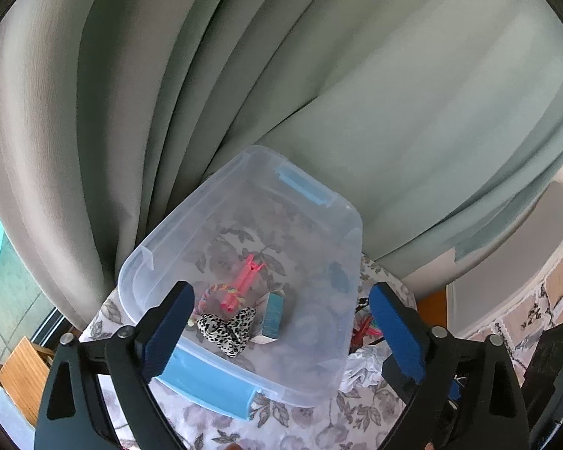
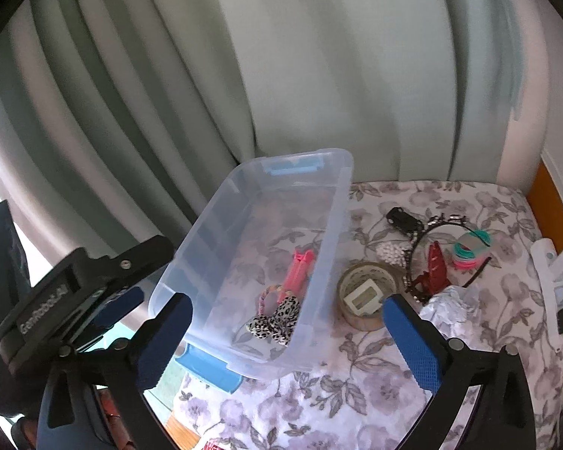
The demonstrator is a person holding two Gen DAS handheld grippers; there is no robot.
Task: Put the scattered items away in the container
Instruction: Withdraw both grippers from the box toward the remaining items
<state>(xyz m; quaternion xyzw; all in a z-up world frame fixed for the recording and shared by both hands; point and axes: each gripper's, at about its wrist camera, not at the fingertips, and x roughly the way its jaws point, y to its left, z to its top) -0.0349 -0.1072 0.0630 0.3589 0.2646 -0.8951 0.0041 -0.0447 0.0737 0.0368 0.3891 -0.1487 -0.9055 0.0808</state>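
A clear plastic container (image 1: 169, 225) with blue handles stands on the floral tablecloth; it also shows in the right wrist view (image 2: 330, 247). Inside lie a pink clip (image 1: 246, 277), a leopard-print bow (image 1: 227, 328), a colourful hair tie (image 1: 216, 292) and a small teal box (image 1: 274, 317). My left gripper (image 1: 277, 333) is open and empty above the container's near side. My right gripper (image 2: 289, 337) is open and empty over the container's near right corner. Right of the container lie a tape roll (image 2: 368, 296), a red hair claw (image 2: 433, 266), a black headband (image 2: 446, 232), coloured hair ties (image 2: 471, 249), a white beaded piece (image 2: 390, 253), a black clip (image 2: 401, 219) and crumpled paper (image 2: 450, 305).
Grey-green curtains (image 1: 281, 75) hang right behind the table. The tablecloth (image 2: 356, 405) ends at a wooden edge on the right (image 2: 548, 195). White items (image 2: 555, 273) lie at the far right. The left gripper's body (image 2: 75, 285) is at the container's left.
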